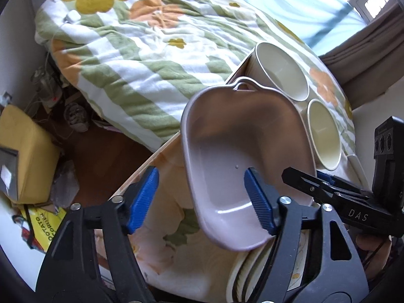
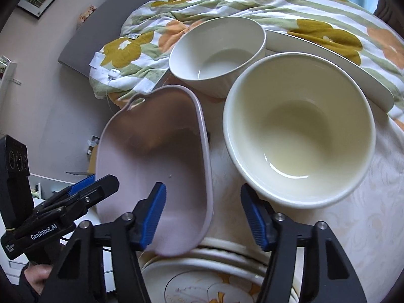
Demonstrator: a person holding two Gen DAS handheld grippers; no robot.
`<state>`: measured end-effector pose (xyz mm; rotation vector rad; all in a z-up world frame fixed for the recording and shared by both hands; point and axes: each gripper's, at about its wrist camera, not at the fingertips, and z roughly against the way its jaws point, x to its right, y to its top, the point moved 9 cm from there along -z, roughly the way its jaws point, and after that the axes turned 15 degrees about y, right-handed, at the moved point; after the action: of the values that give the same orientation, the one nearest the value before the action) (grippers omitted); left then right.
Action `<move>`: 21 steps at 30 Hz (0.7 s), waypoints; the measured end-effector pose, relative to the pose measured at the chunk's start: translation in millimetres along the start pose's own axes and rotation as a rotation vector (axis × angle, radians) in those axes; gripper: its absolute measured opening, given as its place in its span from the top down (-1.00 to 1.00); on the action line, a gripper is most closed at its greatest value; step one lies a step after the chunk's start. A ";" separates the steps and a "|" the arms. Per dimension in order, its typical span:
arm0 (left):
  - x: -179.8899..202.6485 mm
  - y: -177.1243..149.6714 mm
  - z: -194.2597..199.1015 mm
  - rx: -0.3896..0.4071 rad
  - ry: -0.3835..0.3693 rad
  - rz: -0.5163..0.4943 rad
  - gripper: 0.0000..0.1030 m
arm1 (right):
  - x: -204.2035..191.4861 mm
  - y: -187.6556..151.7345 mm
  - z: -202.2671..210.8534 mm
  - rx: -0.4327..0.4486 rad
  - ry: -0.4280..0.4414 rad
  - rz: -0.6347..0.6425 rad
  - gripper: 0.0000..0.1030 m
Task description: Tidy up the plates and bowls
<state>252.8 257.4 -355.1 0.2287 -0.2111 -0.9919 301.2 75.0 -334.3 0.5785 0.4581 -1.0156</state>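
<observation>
A pale lilac oval dish with a small handle sits tilted above a stack of cream plates at the near table edge. My left gripper is open; its right finger is inside the dish and its left finger is outside, so the dish's near wall lies between them. My right gripper is open, straddling the dish's right rim. A large cream bowl and a smaller white bowl stand behind. A white oval plate lies at the back right.
The dishes rest on a table with a pale floral cloth. Behind it is a bed with a flowered green-striped duvet. Floor clutter and a yellow box lie to the left of the table.
</observation>
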 end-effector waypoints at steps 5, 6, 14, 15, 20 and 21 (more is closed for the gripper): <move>10.0 1.3 -10.3 0.008 0.019 -0.079 0.20 | 8.1 1.7 -9.4 -0.002 -0.009 -0.024 0.30; 11.6 1.5 -11.9 0.007 0.019 -0.090 0.40 | 8.7 2.1 -10.8 -0.003 -0.013 -0.020 0.38; 15.2 4.2 -10.3 0.038 0.044 -0.156 0.53 | 5.1 2.8 -11.0 0.006 -0.063 0.024 0.64; 14.3 4.7 -8.3 0.046 0.048 -0.157 0.53 | 3.9 1.8 -10.5 0.010 -0.059 0.022 0.64; 12.1 5.1 12.0 0.097 0.073 -0.181 0.53 | -6.0 -3.6 -1.3 0.047 -0.044 0.036 0.68; 12.8 4.8 17.4 0.109 0.079 -0.190 0.53 | -9.3 -3.6 2.3 0.060 -0.043 0.044 0.68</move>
<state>258.6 247.5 -336.2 0.3923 -0.1739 -1.1588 294.0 78.2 -327.7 0.6171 0.3765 -1.0002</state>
